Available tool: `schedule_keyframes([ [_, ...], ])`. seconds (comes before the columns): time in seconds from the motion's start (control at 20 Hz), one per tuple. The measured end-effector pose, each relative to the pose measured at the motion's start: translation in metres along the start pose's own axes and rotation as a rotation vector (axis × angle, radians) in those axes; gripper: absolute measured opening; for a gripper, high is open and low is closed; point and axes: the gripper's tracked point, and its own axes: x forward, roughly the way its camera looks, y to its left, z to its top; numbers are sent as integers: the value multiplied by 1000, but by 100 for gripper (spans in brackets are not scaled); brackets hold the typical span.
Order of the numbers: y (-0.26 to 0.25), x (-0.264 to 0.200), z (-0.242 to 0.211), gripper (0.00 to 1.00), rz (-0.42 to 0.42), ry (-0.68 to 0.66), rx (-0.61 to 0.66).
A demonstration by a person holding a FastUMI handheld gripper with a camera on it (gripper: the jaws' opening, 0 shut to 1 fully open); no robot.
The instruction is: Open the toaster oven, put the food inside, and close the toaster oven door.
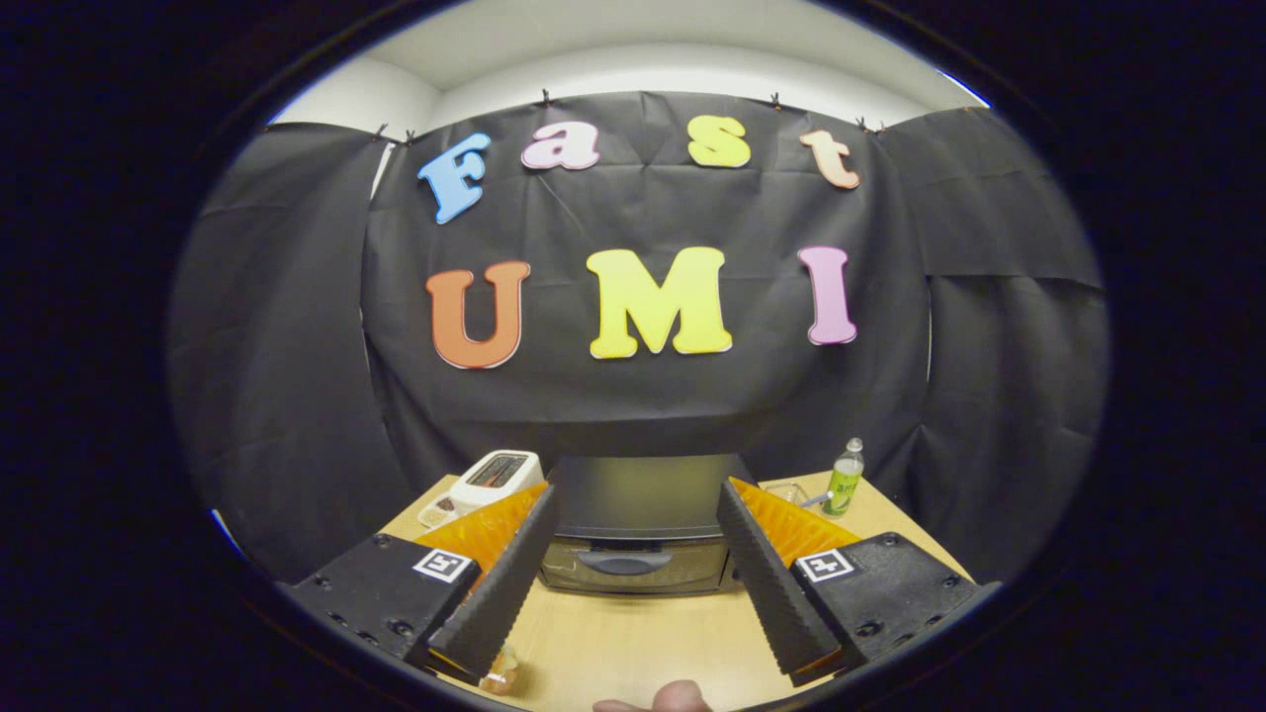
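Dark-fronted toaster oven (638, 534) — door shut, long axis crosswise, facing the gripper (633, 593) — sits beyond the spread, empty fingers.

The toaster oven (638, 524) is showing dark grey, almost black, with a grey handle on its glass door. The table (633, 643) beneath is showing pale, light wood grain. At far left a toaster (497, 479) is looking white with a dark top. At far right a bottle (845, 480) is glowing green under a white cap. The wide-spread gripper (633, 514) is bearing black-and-white square markers.
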Motion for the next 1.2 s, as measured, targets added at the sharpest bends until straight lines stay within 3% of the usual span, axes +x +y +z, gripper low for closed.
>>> schedule_keyframes([
  [0.5, -10, 134, -104, 100, 4, 197, -2],
  [0.8, -5, 155, -137, 100, 12, 249, -39],
  [1.2, -5, 141, -153, 100, 34, 245, -33],
])
